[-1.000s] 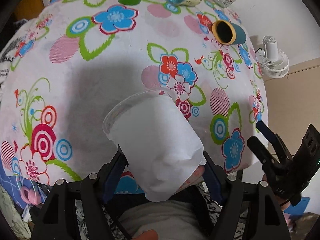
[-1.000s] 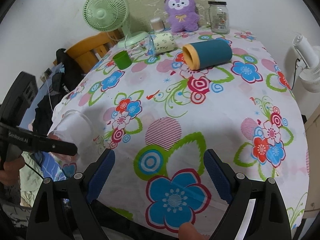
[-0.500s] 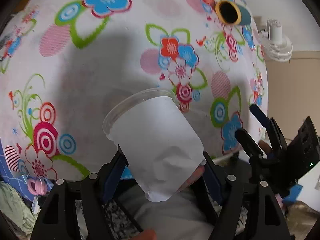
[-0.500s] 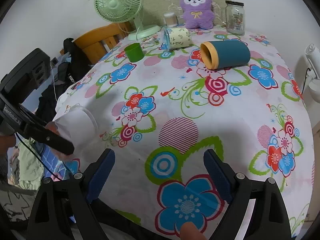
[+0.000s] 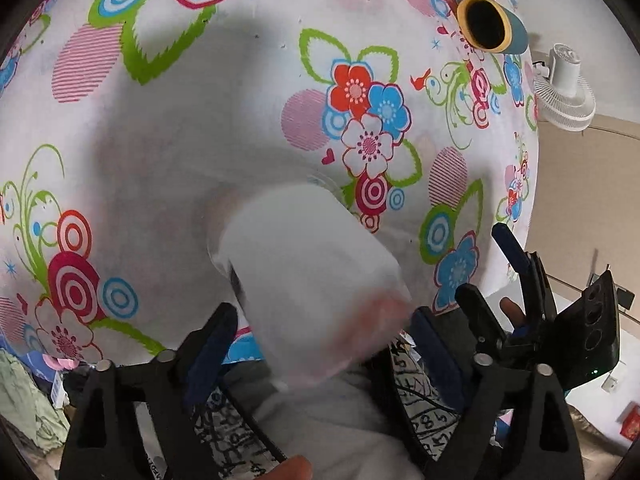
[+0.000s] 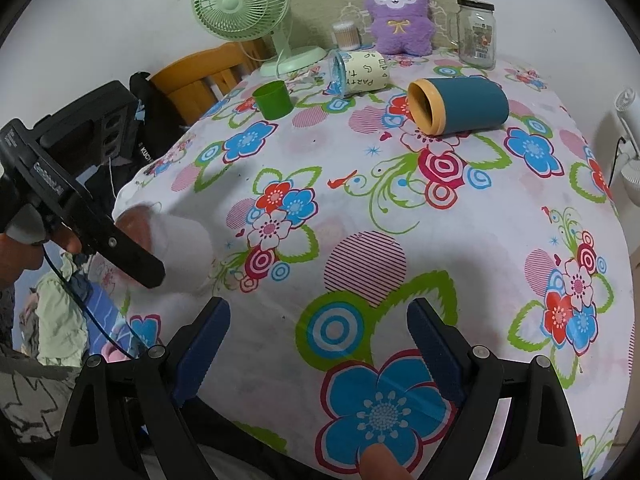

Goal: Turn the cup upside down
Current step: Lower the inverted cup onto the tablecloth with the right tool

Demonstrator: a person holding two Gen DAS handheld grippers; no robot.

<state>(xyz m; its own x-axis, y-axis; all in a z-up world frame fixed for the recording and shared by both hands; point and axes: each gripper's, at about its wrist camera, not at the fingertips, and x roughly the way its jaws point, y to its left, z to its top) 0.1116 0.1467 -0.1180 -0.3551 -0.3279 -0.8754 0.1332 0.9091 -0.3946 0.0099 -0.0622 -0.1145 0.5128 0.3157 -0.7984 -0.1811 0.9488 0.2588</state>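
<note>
Cup: a cloudy white plastic cup (image 5: 312, 280) sits between the blue pads of the left gripper (image 5: 320, 344), blurred, tipped so its rim points down toward the tablecloth (image 5: 180, 152) and its base faces back toward the camera. From the right wrist view the same cup (image 6: 176, 248) is over the table's near left edge, rim low; whether it touches the cloth I cannot tell.
Left gripper: clamped on the cup, one finger on each side of its wall near the base.
Right gripper: its jaws (image 6: 320, 340) stand wide apart with nothing between them, held above the front of the table over a big blue flower print. In the left wrist view it (image 5: 496, 280) shows off to the right, beyond the table edge, well apart from the cup.
Table: covered by a white cloth with bright flowers.
Other cups: a teal tumbler (image 6: 460, 106) with an orange rim lies on its side toward the back; a small green cup (image 6: 273, 100) stands upright; a printed paper cup (image 6: 360, 72) lies on its side between them.
Back of table: a green desk fan (image 6: 244, 4), a purple plush toy (image 6: 400, 16) and a glass jar (image 6: 476, 34).
</note>
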